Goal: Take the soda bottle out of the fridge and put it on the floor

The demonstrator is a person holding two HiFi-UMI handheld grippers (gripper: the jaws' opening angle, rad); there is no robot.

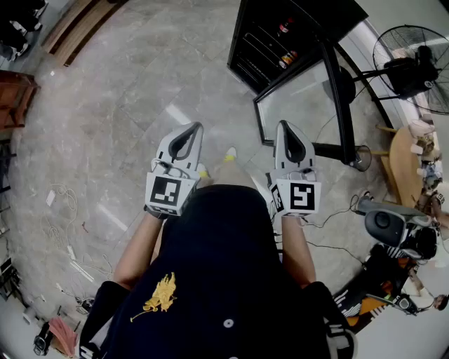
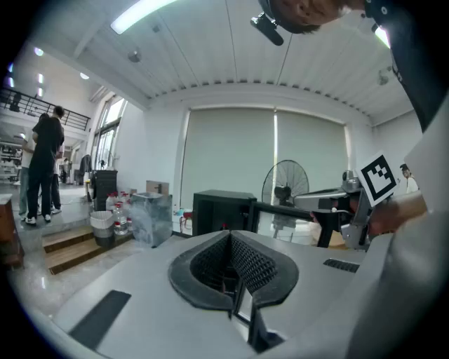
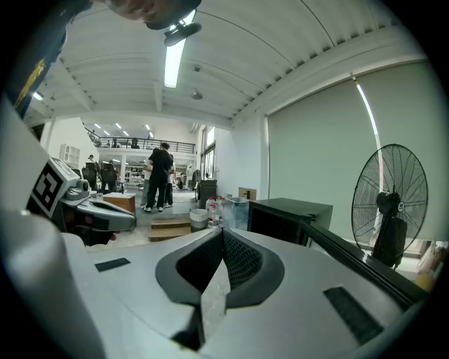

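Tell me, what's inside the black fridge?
The fridge stands open. A few bottles with red on them show on its shelves. The dark back and bottom are hidden, so more may be there.

Fridge black — floor grey marble — shirt navy, gold emblem.

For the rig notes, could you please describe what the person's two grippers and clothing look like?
Both the left gripper and right gripper have pale grey shells with black ribbed pads. Each carries a cube with black-and-white square markers. The person wears a dark navy shirt with a gold emblem.
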